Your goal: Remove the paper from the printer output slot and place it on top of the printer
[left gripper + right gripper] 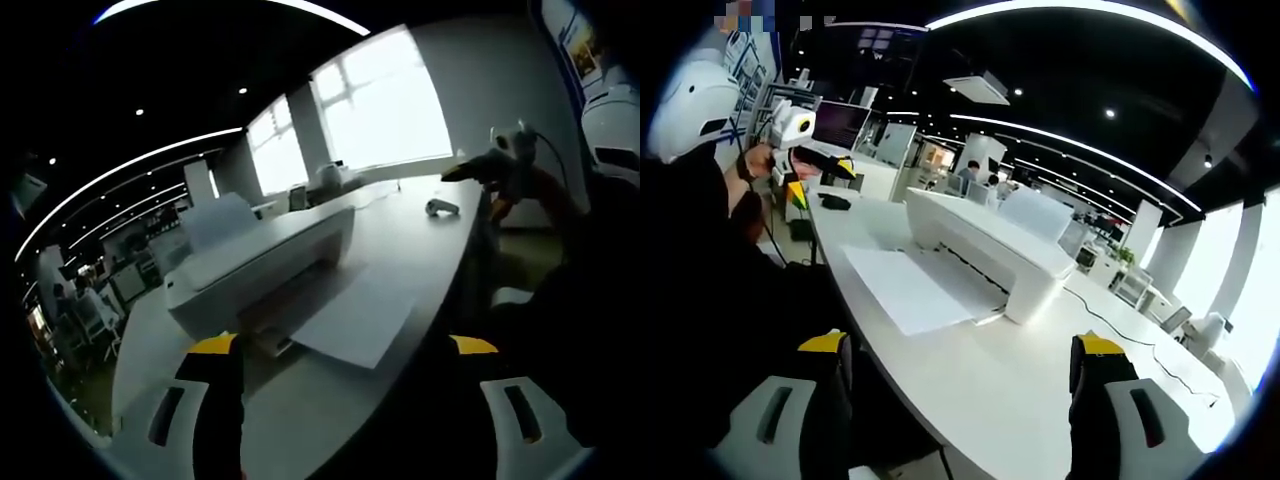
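Left gripper view, and here we go: one white printer (pixel 260 262) sits centre-left of the frame on the pale surface (pixel 420 240), with one sheet of paper (pixel 350 315) spilling from its output slot toward the lower middle, flat on the surface and touched by nothing; the left hand-held gripper (pixel 340 400) rises from the bottom edge with its jaws spread wide and nothing between them, short of the sheet. Upper right of that frame, the right hand-held gripper (pixel 470 172) is held up in a person's hand, well apart from the printer; whether it is released or clenched there I cannot tell.

Over in the right gripper view the same printer (pixel 990 250) stands centre frame, the paper (pixel 905 290) lying just left of it; the right hand-held gripper (pixel 960 390) shows both jaws parted and empty at the bottom.

My read: the approach step, nothing grasped yet; next move calls for a gripper to come down low and level to the sheet's free edge, pinch it, draw it clear of the slot, then lift it onto the printer's top (thin paper, so a shallow angle matters).

Count: one printer, one loose sheet, two grippers; a second sheet (pixel 220 220) stands upright in the rear tray.
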The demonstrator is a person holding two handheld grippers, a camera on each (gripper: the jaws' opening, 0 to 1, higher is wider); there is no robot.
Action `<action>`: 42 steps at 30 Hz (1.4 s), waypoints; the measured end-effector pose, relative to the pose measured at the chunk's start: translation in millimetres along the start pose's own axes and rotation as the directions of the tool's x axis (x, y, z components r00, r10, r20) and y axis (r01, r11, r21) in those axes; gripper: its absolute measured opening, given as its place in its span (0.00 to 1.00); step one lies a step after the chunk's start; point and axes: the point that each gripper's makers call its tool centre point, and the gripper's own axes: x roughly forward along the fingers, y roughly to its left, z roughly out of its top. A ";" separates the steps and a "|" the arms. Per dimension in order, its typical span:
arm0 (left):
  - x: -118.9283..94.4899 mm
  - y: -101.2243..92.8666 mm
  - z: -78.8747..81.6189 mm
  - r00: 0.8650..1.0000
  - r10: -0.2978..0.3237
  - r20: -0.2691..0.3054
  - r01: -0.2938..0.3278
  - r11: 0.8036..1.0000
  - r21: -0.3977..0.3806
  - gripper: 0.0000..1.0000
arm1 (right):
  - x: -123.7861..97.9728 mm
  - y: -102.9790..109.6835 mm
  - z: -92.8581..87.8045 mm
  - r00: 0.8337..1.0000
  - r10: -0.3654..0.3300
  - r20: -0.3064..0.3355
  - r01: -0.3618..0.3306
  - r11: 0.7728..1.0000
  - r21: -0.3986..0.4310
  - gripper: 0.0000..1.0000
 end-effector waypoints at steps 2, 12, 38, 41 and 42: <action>0.3 -0.6 0.0 1.000 -0.002 -0.001 0.002 1.000 0.001 0.85 | -0.2 0.3 0.2 1.000 0.001 0.002 -0.001 1.000 0.001 0.85; 0.8 -0.8 0.0 1.000 -0.001 -0.002 0.001 1.000 0.002 0.85 | 0.1 0.1 -0.7 1.000 -0.002 -0.001 0.002 1.000 0.000 0.85; 6.3 -8.0 -0.9 1.000 -0.022 -0.005 0.022 1.000 0.000 0.85 | -0.4 1.1 -1.4 1.000 0.002 -0.002 -0.002 1.000 -0.002 0.85; 6.9 -9.4 -0.8 1.000 -0.026 -0.005 0.026 1.000 0.000 0.85 | -0.3 1.1 -2.2 1.000 0.001 -0.005 -0.001 1.000 -0.002 0.85; 7.1 -9.5 -1.1 1.000 -0.027 -0.006 0.027 1.000 0.000 0.85 | -0.4 1.1 -1.9 1.000 0.001 -0.004 -0.001 1.000 -0.002 0.85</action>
